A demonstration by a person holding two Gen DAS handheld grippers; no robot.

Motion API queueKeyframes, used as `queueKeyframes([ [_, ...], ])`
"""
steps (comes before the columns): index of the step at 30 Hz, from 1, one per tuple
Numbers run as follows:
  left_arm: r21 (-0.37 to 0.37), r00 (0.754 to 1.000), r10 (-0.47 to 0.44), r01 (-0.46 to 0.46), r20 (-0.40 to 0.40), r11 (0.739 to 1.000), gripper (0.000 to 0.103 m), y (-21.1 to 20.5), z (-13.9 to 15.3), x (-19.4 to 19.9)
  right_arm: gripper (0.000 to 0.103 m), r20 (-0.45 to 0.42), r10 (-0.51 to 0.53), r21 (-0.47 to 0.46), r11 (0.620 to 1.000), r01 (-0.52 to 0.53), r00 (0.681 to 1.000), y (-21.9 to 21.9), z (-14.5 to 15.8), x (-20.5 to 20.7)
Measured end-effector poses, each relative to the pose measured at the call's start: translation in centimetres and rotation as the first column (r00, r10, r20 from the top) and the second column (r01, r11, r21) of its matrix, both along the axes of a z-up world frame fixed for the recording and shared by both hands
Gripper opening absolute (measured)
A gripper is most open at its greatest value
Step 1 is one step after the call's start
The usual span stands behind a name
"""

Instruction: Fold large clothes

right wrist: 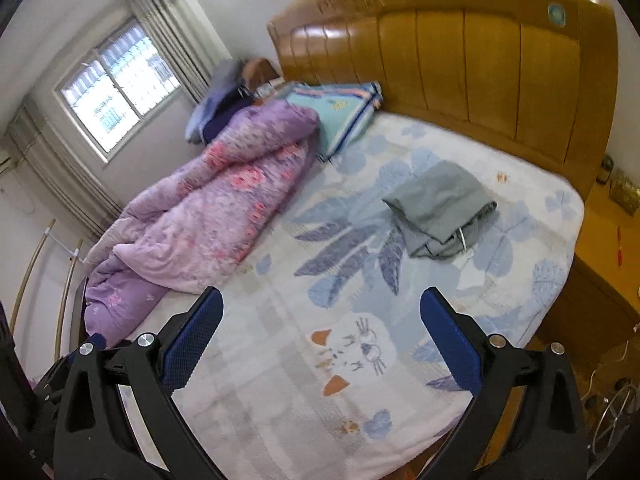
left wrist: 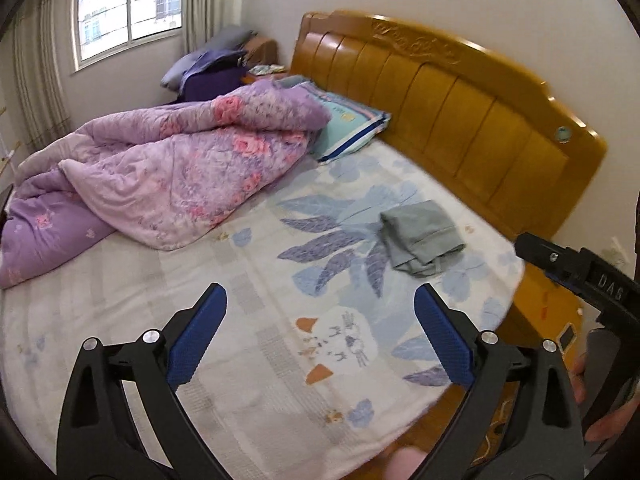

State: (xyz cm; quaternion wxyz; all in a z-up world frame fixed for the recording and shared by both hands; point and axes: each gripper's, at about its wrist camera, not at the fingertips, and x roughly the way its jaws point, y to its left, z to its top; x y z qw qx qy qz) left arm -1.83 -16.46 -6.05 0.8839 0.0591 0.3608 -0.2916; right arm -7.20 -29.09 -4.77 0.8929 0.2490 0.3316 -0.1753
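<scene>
Lying folded on the bed sheet [left wrist: 248,300] right of frame centre in both views: one grey garment [left wrist: 420,240], a compact bundle near the wooden headboard [left wrist: 460,120], a white cord showing at its lower edge in the right wrist view. Left gripper [left wrist: 320,336]: jaws spread wide, nothing between the blue pads [left wrist: 196,340], well apart from the garment. Right gripper [right wrist: 320,336]: jaws likewise wide, empty, above the sheet's cat print. Purple floral quilt [left wrist: 160,184]: heaped at the left of the frame. Teal pillow [left wrist: 352,128]: against the headboard, partly under the quilt. Window [left wrist: 128,8]: upper left.
</scene>
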Motion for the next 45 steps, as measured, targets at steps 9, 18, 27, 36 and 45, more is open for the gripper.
queueKeyframes([
  [9,-0.025,0.999,-0.025,0.025,0.028,0.999,0.097,4.1,0.7,-5.7,0.095,0.047,0.004,-0.115,0.993,0.001,0.999,7.4,1.9,-5.7],
  [18,-0.012,0.995,-0.066,0.067,0.079,0.998,0.097,8.1,0.2,-12.6,0.095,0.076,-0.069,-0.159,0.984,0.081,0.995,12.9,1.4,-13.1],
  [27,0.019,0.996,-0.017,0.016,0.090,1.000,0.097,12.0,0.1,-14.5,0.095,0.078,-0.009,-0.167,0.986,0.022,0.997,17.5,1.1,-14.4],
  [36,0.000,0.997,0.030,-0.030,0.069,1.000,0.097,13.7,0.1,-13.1,0.095,0.108,0.057,-0.211,0.977,-0.033,0.993,18.7,2.0,-12.5],
  [45,-0.011,0.996,0.059,-0.058,0.068,0.998,0.097,13.5,0.2,-10.8,0.095,0.104,0.070,-0.218,0.975,-0.046,0.992,17.9,1.7,-10.8],
])
